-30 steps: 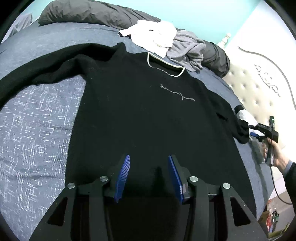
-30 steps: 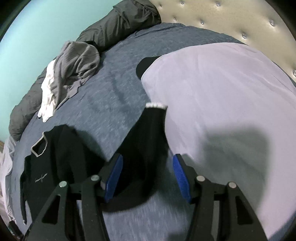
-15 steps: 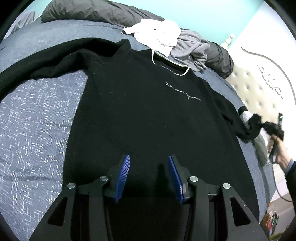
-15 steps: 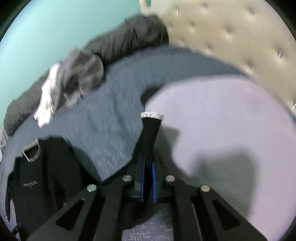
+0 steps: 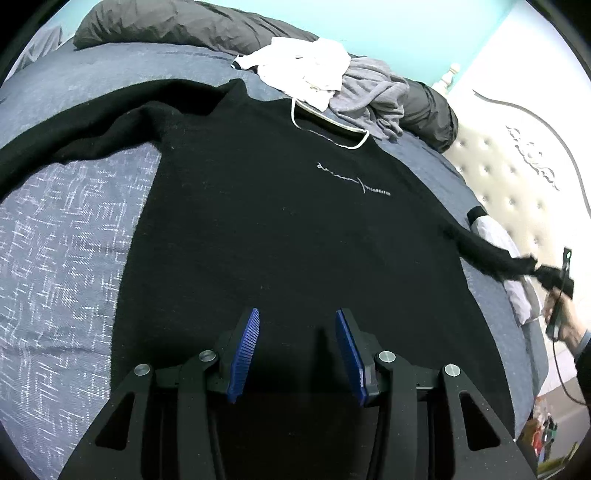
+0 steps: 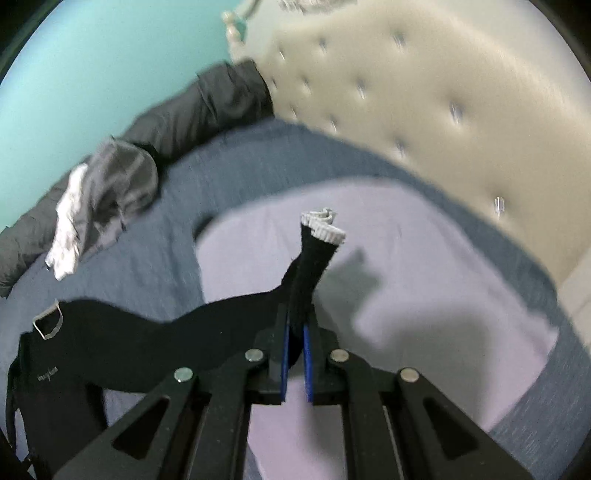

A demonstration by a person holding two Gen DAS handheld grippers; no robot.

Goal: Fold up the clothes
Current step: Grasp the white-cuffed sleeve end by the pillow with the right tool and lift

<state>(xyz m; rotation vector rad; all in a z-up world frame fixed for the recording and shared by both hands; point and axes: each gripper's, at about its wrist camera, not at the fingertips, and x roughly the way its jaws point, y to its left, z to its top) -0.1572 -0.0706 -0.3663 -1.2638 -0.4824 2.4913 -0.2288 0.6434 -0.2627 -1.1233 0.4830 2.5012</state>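
Note:
A black long-sleeved sweater (image 5: 280, 221) with a white-trimmed collar lies spread face up on the bed. My left gripper (image 5: 295, 325) is open and empty, hovering over its lower hem. My right gripper (image 6: 295, 332) is shut on the sweater's right sleeve (image 6: 310, 280), with the white-edged cuff (image 6: 325, 225) sticking up past the fingers. The sleeve is lifted off the bed and stretched out from the body. In the left wrist view the right gripper (image 5: 550, 275) holds that sleeve (image 5: 487, 254) at the far right. The other sleeve (image 5: 74, 136) lies out to the left.
A pile of white and grey clothes (image 5: 332, 81) sits past the collar, next to a dark grey pillow (image 5: 184, 26). A pale lilac pillow (image 6: 424, 277) lies under the held sleeve. A tufted cream headboard (image 6: 424, 92) stands on the right. The bed has a blue-grey cover (image 5: 55, 240).
My right gripper closed on the right sleeve near the cuff and lifted it, pulling it out away from the sweater's body. My left gripper stayed open over the hem.

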